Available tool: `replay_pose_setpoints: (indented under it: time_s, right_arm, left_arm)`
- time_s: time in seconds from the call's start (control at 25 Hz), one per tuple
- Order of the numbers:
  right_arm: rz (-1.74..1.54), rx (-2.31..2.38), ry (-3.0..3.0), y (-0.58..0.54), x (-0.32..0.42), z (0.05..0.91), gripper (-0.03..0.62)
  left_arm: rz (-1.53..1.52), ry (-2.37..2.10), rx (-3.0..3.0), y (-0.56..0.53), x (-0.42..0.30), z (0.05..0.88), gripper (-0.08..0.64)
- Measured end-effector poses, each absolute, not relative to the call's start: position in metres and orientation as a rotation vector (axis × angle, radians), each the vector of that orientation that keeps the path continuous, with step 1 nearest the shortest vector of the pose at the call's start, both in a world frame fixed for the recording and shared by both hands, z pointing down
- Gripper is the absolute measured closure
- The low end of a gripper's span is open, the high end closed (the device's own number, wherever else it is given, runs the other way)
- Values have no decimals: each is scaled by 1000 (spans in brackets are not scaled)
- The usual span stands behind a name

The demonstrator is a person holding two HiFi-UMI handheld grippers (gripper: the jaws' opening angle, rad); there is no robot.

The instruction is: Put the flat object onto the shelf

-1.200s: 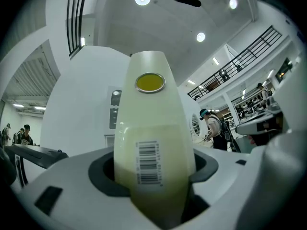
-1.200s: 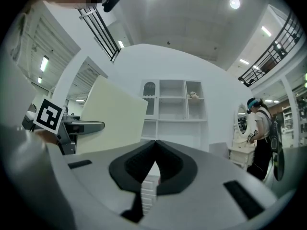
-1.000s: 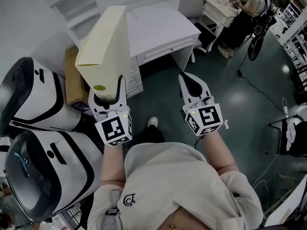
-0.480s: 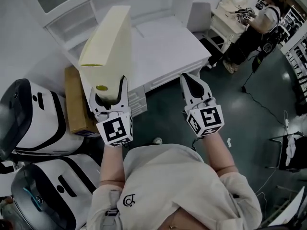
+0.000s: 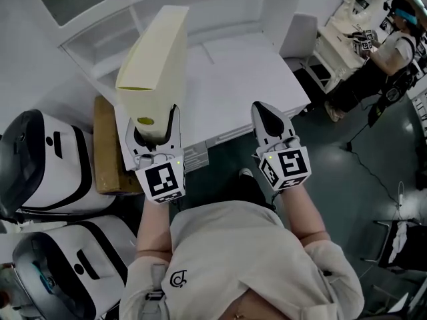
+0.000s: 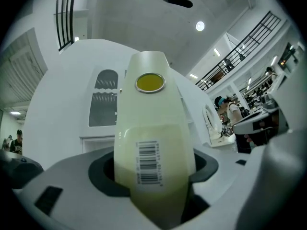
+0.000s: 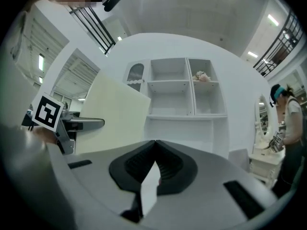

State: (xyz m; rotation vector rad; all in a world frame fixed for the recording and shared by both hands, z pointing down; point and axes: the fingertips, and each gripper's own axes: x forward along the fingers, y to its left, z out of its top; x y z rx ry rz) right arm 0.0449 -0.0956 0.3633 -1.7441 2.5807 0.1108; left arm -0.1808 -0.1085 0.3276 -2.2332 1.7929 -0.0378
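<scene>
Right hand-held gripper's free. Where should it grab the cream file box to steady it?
Probably the narrow spine above the finger ring, approached from the person's side, just over where the left hand-held gripper clamps it. The cream file box stands upright and its broad faces look too wide for the jaws. The shut right hand-held gripper must open first.
</scene>
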Motion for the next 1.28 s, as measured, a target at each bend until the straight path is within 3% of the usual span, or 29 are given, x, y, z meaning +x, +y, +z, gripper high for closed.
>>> replay_pose_setpoints:
  time_s: [0.36, 0.6, 1.28]
  right_arm:
    - [145, -1498, 2695, -201, 89, 343, 584]
    - [148, -1361, 2741, -259, 117, 330, 584]
    - [181, -1187, 2776, -314, 139, 320, 584]
  left_arm:
    - [-126, 1873, -1953, -172, -128, 293, 244]
    - [-365, 1819, -1631, -203, -91, 249, 242]
    - [-836, 1568, -1169, -277, -38, 176, 238]
